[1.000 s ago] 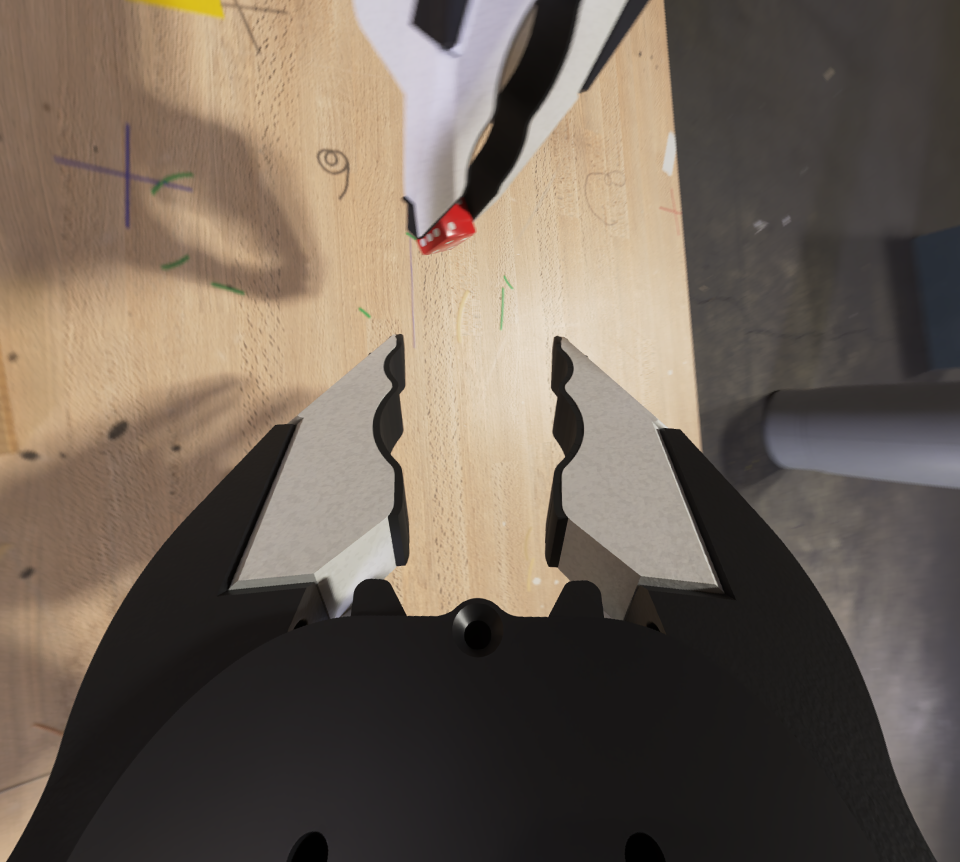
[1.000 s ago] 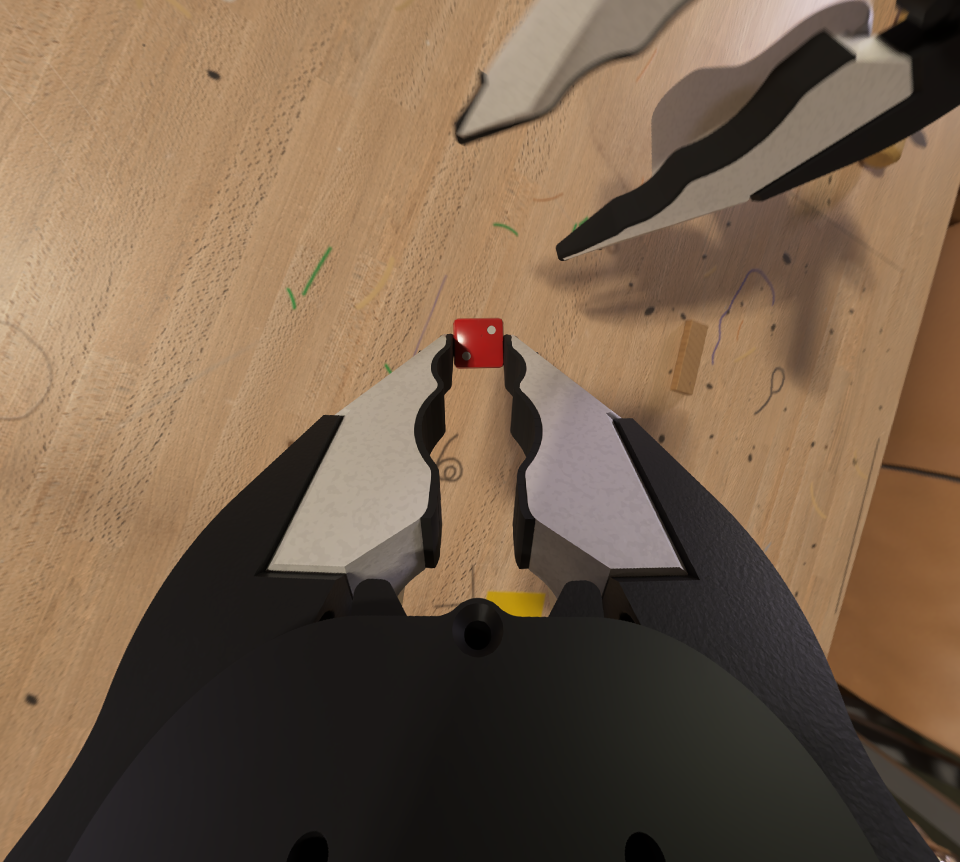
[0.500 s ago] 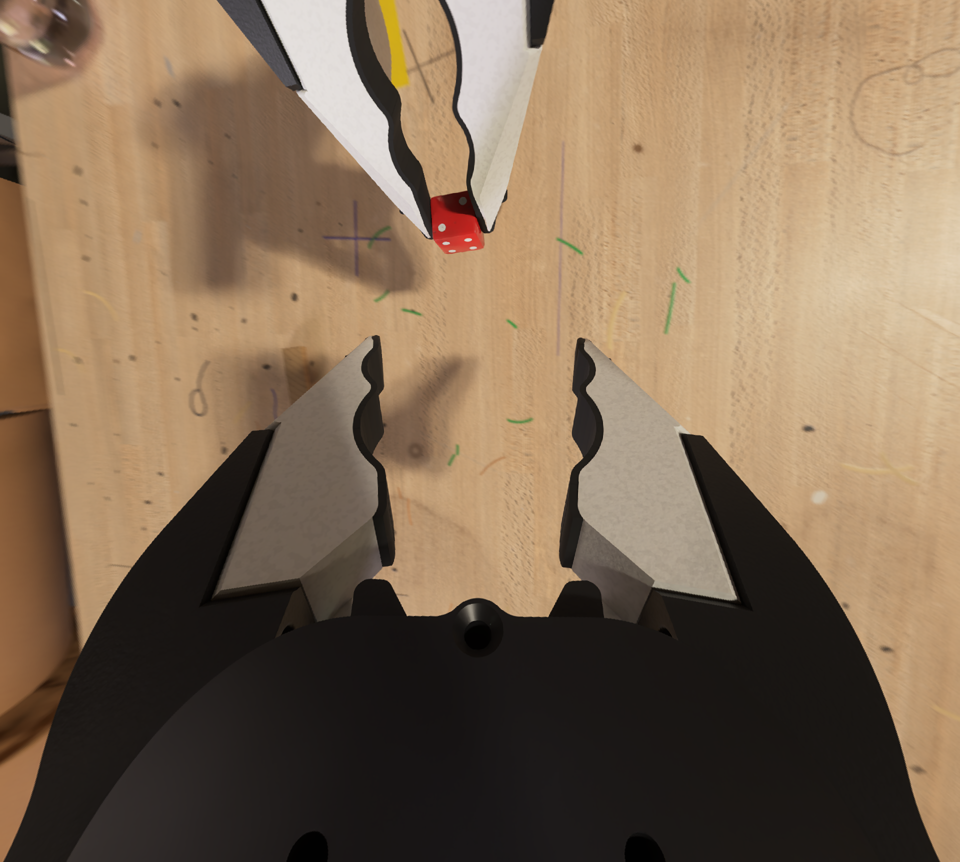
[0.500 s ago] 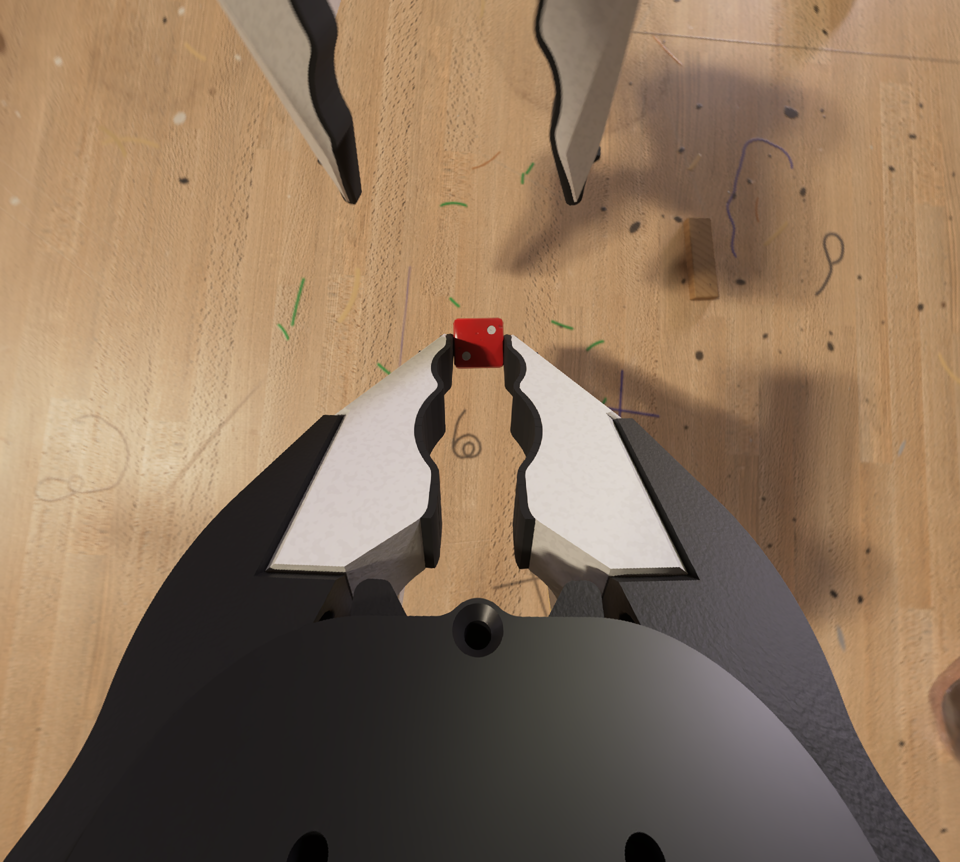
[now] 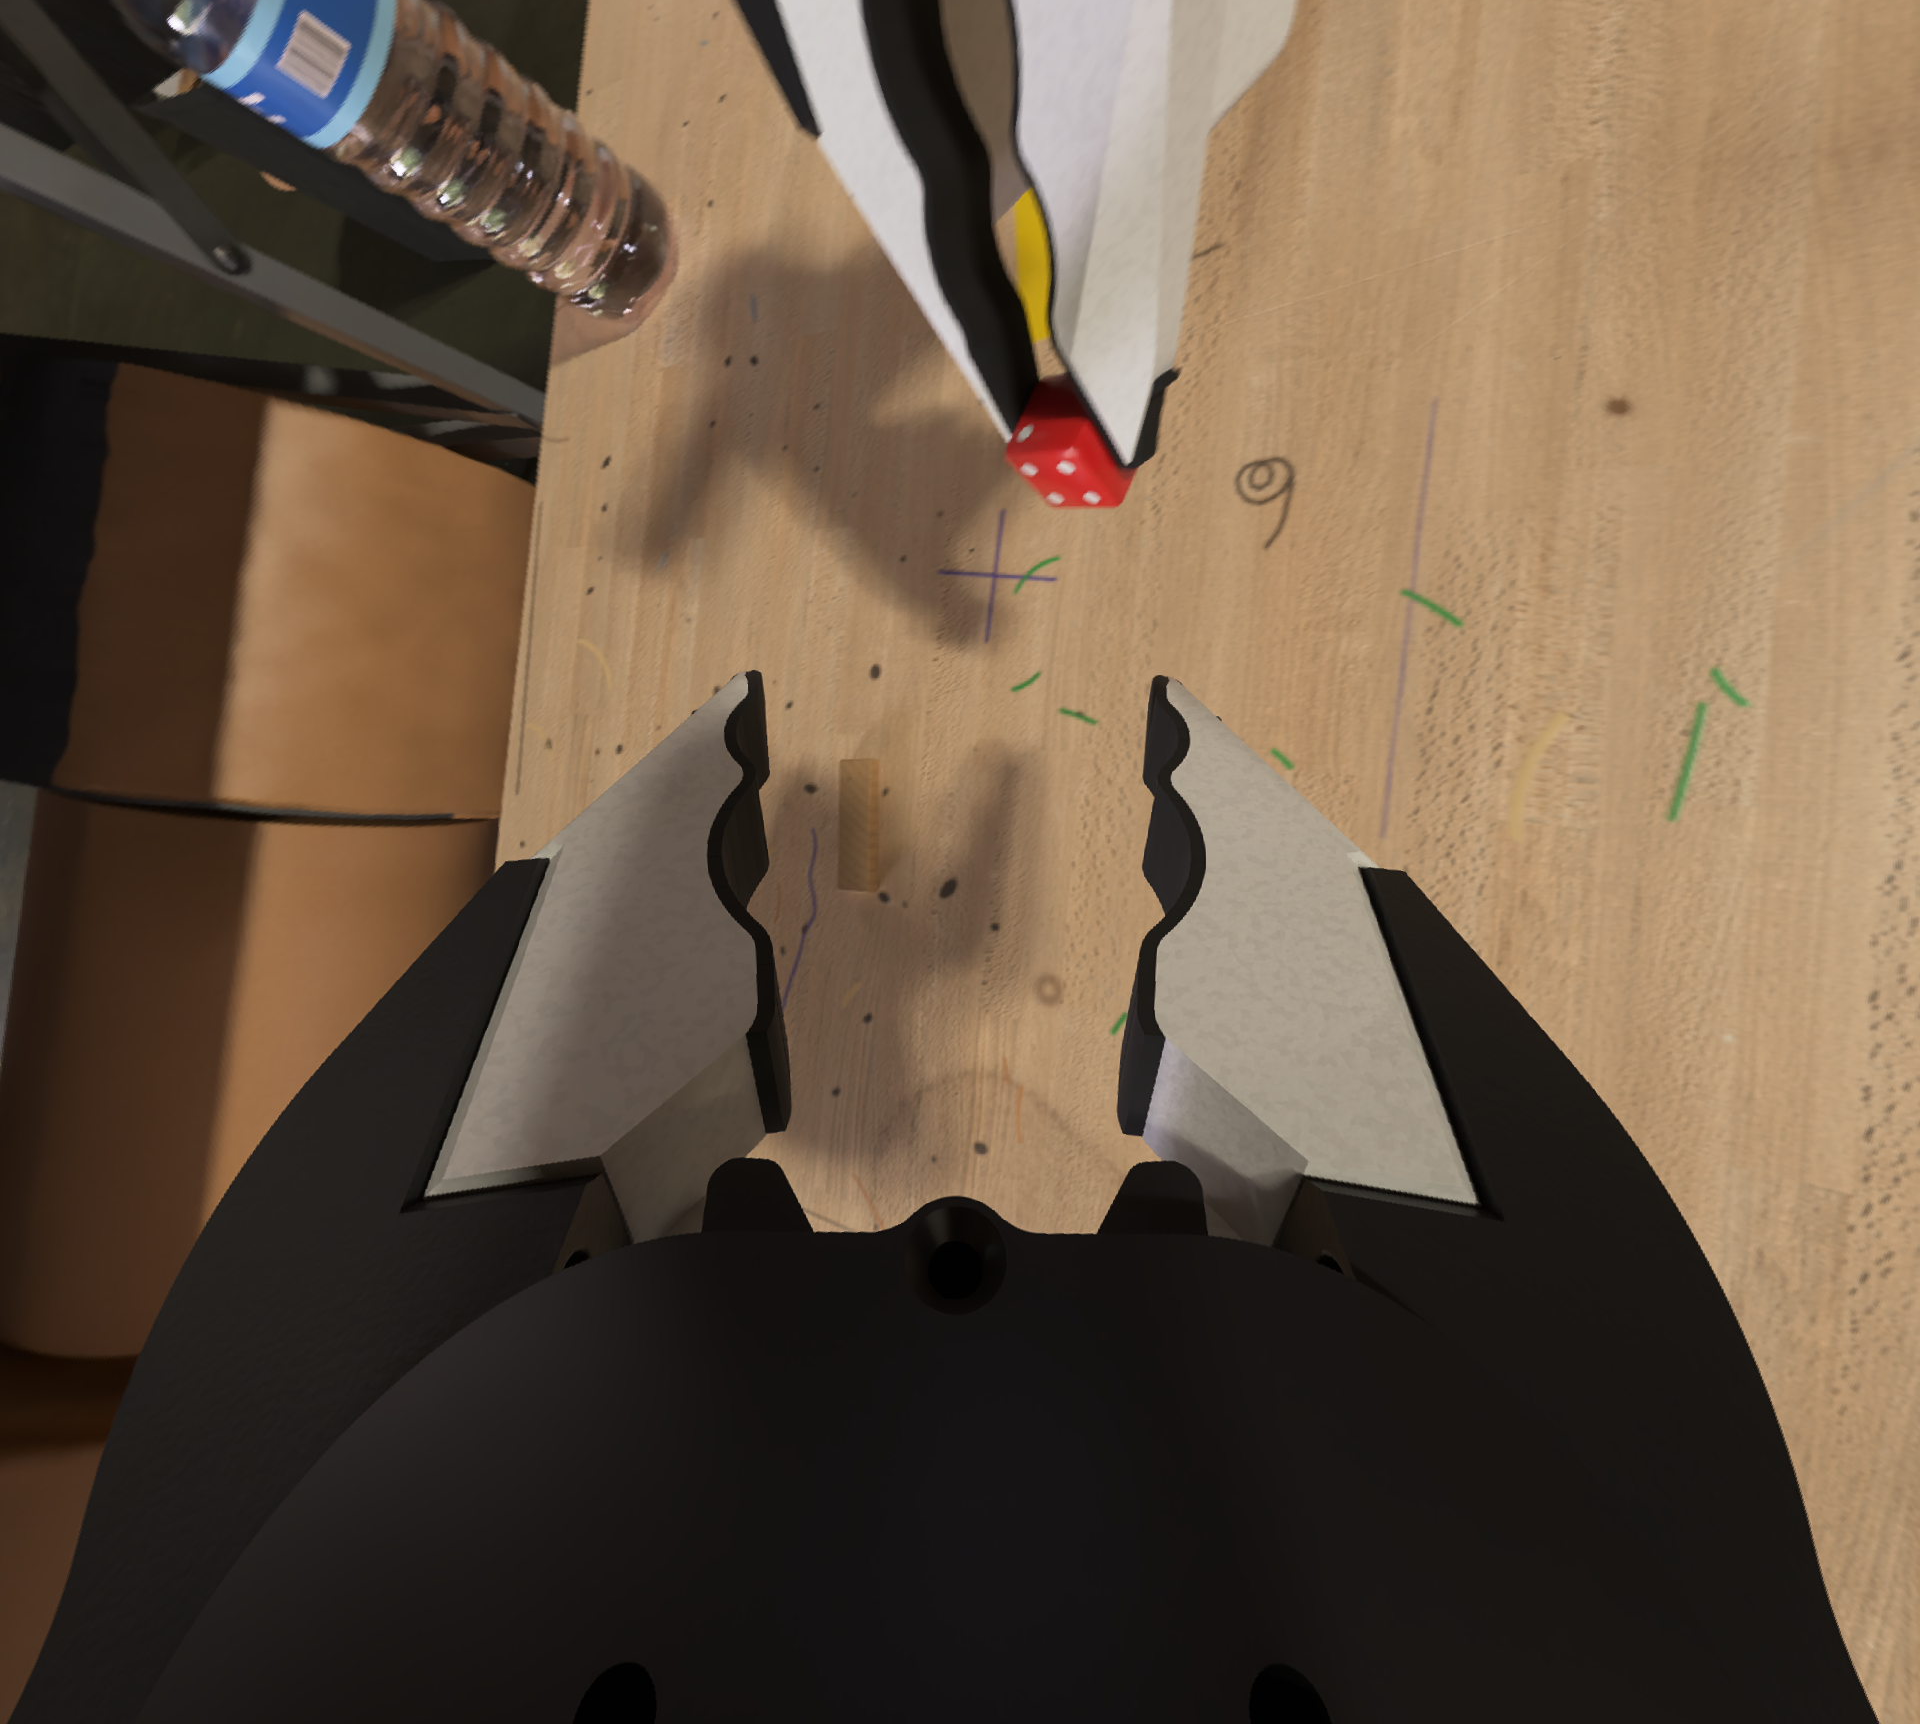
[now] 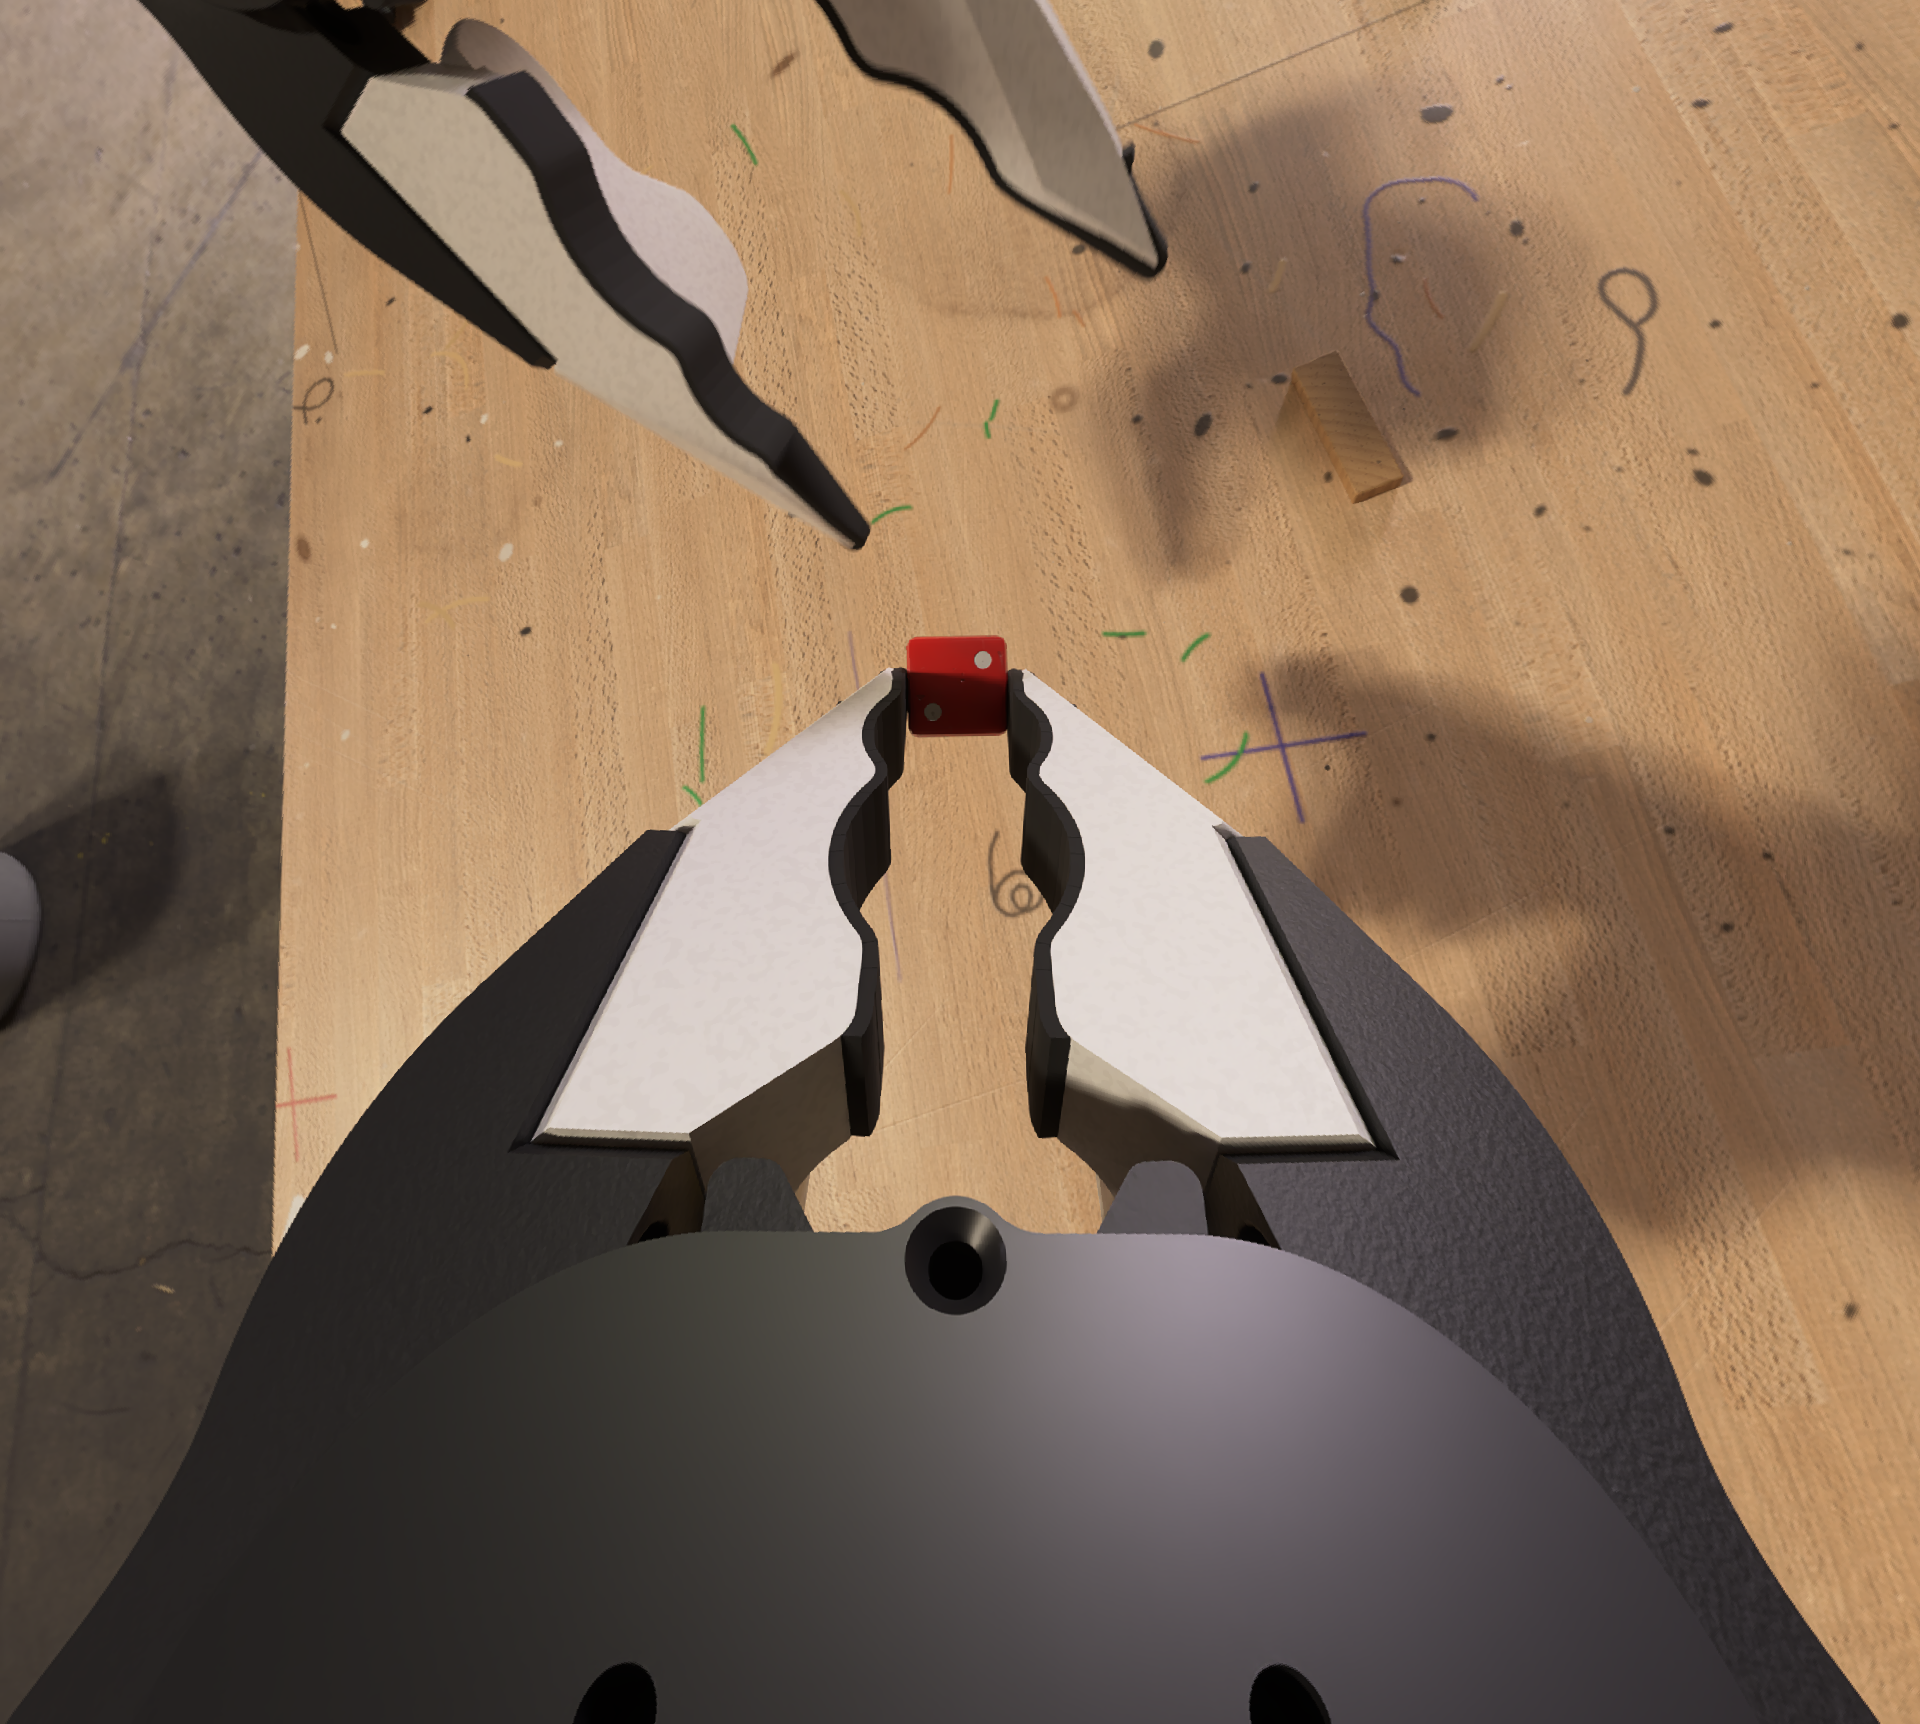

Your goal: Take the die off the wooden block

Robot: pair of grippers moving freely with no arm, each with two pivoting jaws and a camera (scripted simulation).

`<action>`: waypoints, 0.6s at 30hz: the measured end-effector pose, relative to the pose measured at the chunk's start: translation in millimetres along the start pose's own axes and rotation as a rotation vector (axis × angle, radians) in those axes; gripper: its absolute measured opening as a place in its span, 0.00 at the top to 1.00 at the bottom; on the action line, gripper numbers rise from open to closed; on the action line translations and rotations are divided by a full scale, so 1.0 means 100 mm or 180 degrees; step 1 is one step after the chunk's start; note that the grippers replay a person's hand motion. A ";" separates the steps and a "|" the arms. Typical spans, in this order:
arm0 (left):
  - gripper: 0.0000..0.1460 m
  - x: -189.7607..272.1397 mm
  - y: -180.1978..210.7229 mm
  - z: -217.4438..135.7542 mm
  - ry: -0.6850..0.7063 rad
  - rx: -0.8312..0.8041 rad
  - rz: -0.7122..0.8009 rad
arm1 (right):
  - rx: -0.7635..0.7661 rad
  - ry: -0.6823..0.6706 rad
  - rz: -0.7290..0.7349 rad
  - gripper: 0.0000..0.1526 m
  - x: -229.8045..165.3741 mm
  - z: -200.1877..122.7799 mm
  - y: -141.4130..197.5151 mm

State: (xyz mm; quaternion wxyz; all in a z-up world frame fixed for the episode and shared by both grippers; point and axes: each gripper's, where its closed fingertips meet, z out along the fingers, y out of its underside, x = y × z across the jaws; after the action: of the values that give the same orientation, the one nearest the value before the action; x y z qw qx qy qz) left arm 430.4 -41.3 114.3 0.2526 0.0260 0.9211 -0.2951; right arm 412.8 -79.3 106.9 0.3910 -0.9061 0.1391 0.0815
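Change: both views have swung since the earlier frame; a bottle (image 5: 416, 116) now shows at left.
Left claw (image 5: 951, 687): wide apart, empty.
Wooden block (image 6: 1340, 438): bare on tabletop (image 6: 623, 635).
Right claw (image 6: 956, 677): pinching the die (image 6: 956, 685), apparently lifted clear; removal looks done.

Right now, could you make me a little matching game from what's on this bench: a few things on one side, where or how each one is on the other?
Things:
1. die
2. wooden block
3. plastic bottle
4. left gripper

States:
A. lying beyond the bench edge
B. open, holding nothing
C. pinched at the right gripper tips
D. lying alone on the workbench

Pairs: 1-C, 2-D, 3-A, 4-B
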 end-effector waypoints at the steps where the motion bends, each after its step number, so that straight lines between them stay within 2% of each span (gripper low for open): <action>1: 0.50 -0.04 0.02 -0.01 -0.0042 -0.0010 -0.0014 | 0.0017 0.0002 0.0022 0.88 0.01 -0.01 0.00; 7: 0.51 -0.14 0.09 -0.08 0.0041 0.0089 -0.0282 | 0.0078 0.0140 0.0113 0.88 0.08 -0.16 0.00; 18: 0.51 0.00 -0.03 -0.05 0.0123 0.0092 -0.0191 | 0.0111 0.0221 0.0184 0.88 0.12 -0.27 0.00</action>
State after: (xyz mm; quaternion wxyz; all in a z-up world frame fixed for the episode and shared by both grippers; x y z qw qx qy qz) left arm 427.4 -41.1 118.7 0.2254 0.0077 0.9218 -0.3153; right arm 424.8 -101.5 122.0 0.3991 -0.8971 0.1802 0.0589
